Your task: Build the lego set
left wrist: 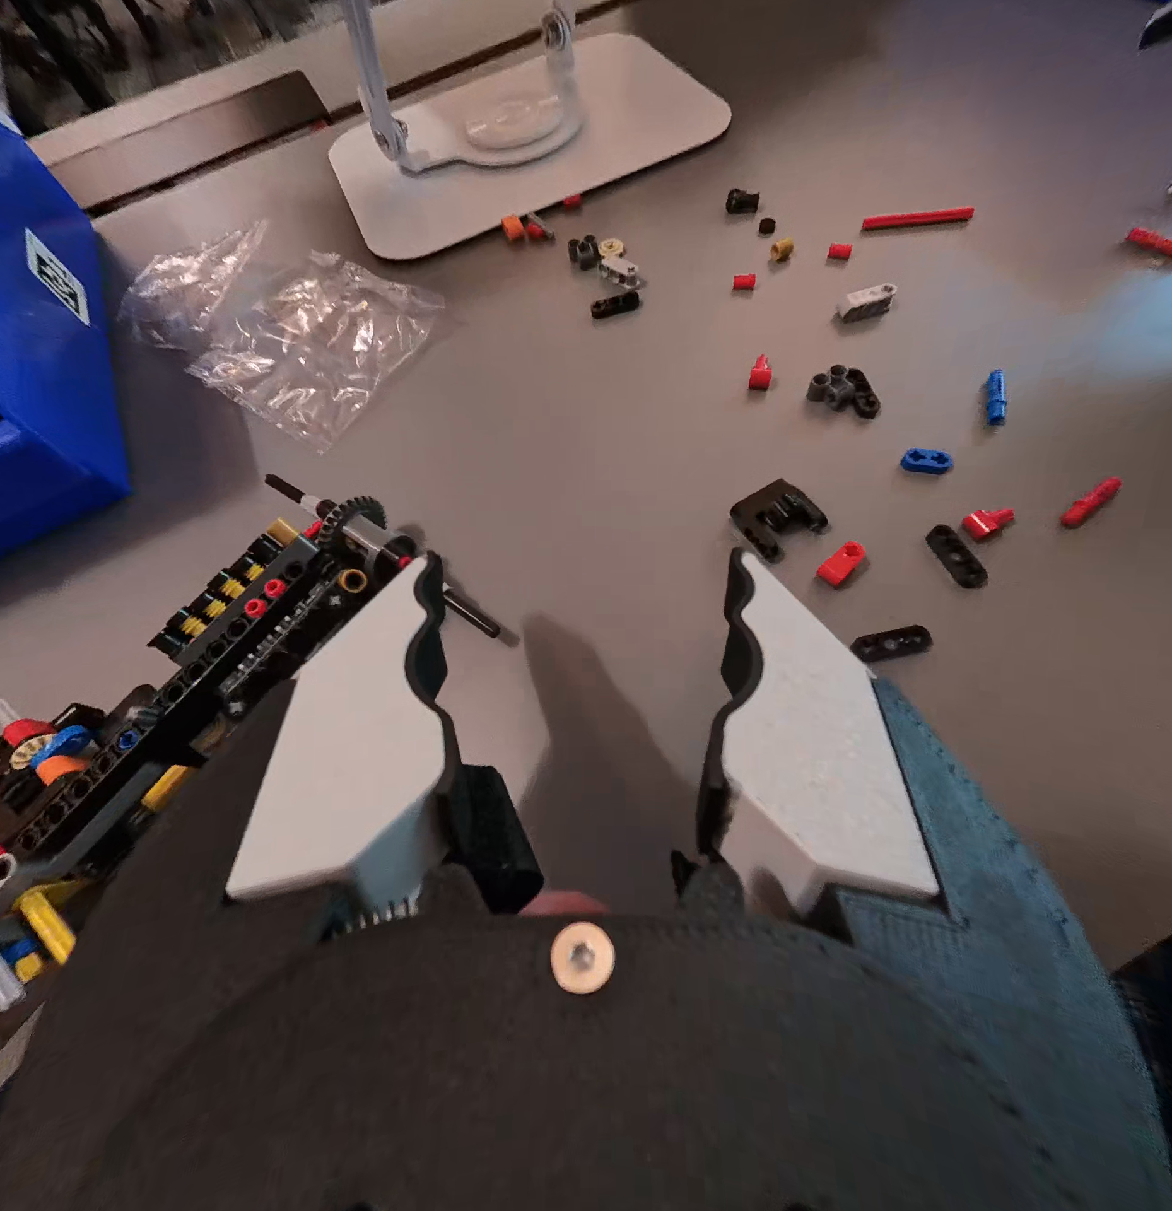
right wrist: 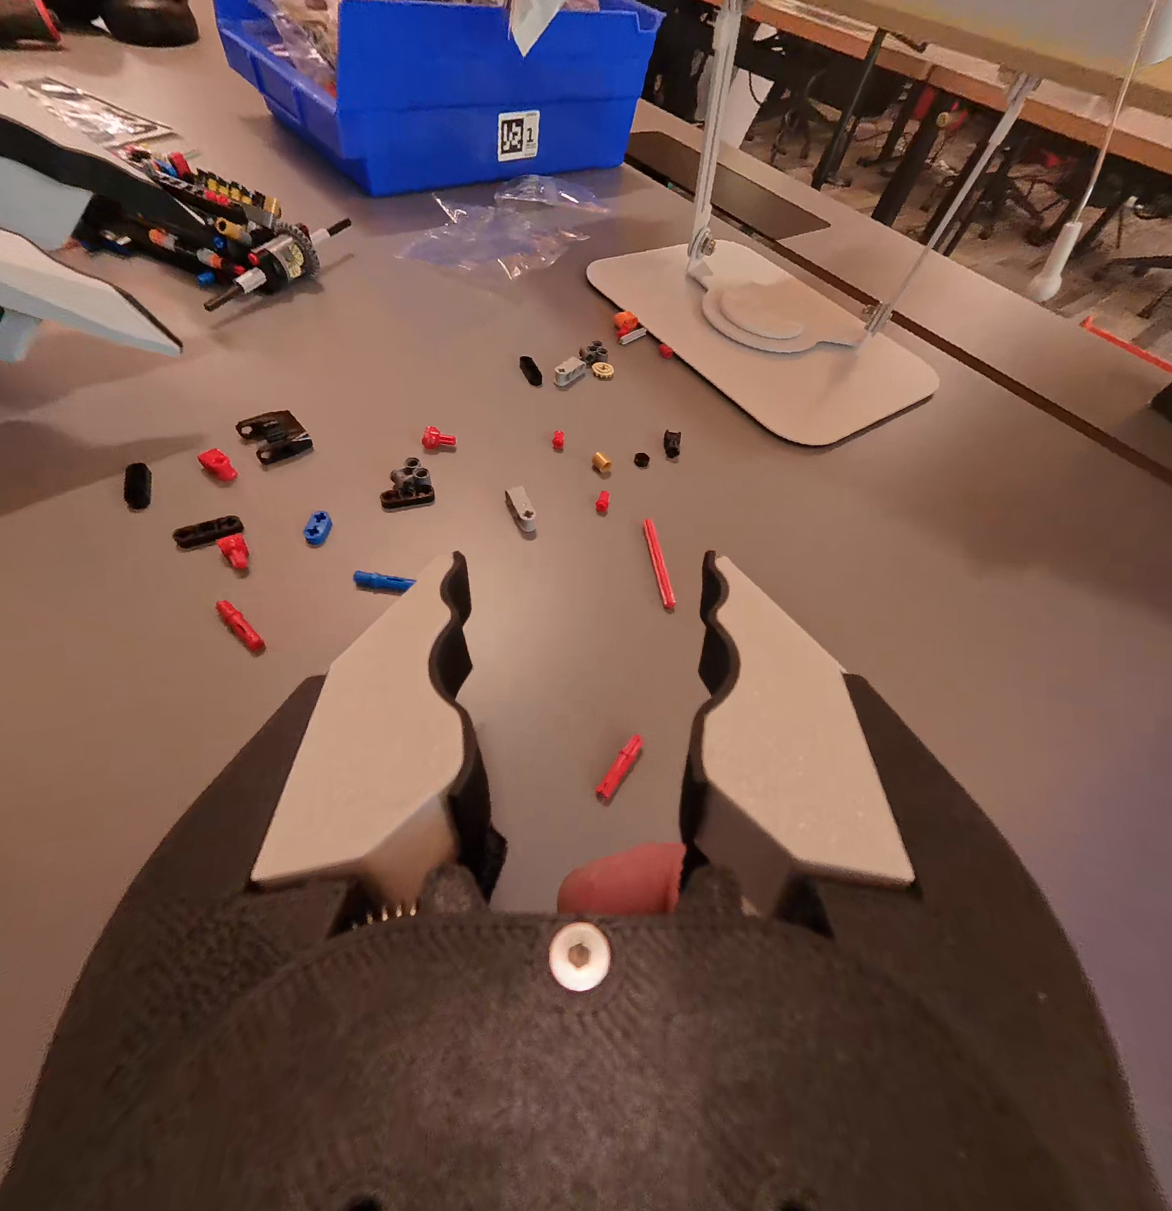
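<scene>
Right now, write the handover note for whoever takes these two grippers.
Left gripper: open, empty, its left finger beside the partly built black-and-yellow lego chassis with a grey gear.
Right gripper: open, empty, over the grey table; a short red pin lies between its fingers.
Loose red, black, blue and grey pieces are scattered ahead; the long red axle lies near the right fingertip.
Clear plastic bag emptied, blue bin behind.
Done: chassis partly assembled. Left: fit the loose pieces.

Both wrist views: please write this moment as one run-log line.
left gripper: open, empty, beside model | right gripper: open, empty, above red pin | loose parts on table
</scene>
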### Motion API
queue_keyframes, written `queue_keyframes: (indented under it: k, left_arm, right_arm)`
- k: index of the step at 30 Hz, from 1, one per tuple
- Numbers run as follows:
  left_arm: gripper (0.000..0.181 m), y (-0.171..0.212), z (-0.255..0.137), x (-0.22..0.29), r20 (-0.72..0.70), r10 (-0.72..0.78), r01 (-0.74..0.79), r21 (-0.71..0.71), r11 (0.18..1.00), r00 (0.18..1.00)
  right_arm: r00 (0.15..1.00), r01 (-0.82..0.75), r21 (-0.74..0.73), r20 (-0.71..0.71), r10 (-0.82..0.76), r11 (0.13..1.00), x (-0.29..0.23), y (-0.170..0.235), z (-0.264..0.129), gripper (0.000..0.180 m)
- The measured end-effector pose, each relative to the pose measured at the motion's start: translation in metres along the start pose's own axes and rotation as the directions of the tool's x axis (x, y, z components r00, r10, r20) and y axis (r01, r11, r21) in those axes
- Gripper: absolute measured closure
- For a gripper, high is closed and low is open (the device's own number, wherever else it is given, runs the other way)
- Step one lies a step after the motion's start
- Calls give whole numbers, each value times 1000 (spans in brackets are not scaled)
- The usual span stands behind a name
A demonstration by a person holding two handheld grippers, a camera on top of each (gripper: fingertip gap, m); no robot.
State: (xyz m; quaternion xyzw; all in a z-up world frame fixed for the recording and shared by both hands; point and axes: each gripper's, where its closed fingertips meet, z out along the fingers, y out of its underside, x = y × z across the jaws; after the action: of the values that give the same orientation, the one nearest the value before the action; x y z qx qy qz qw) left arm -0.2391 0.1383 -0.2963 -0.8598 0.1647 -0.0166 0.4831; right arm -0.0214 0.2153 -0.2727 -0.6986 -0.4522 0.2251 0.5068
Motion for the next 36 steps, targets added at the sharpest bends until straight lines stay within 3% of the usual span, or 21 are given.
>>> queue_keyframes:
  k: [1,11,36]
  left_arm:
    - [94,3,2,1,-8,5,-5,-26,1000,1000]
    - [94,15,11,11,-37,67,-70,-110,991,997]
    - [101,18,13,15,-34,125,-129,-133,983,992]
  right_arm:
    - [1000,12,-5,-15,-12,1000,4,1,0,111]
    - [982,4,-26,-191,-9,1000,75,15,-16,109]
    - [982,12,-2,-187,-12,1000,75,20,-20,109]
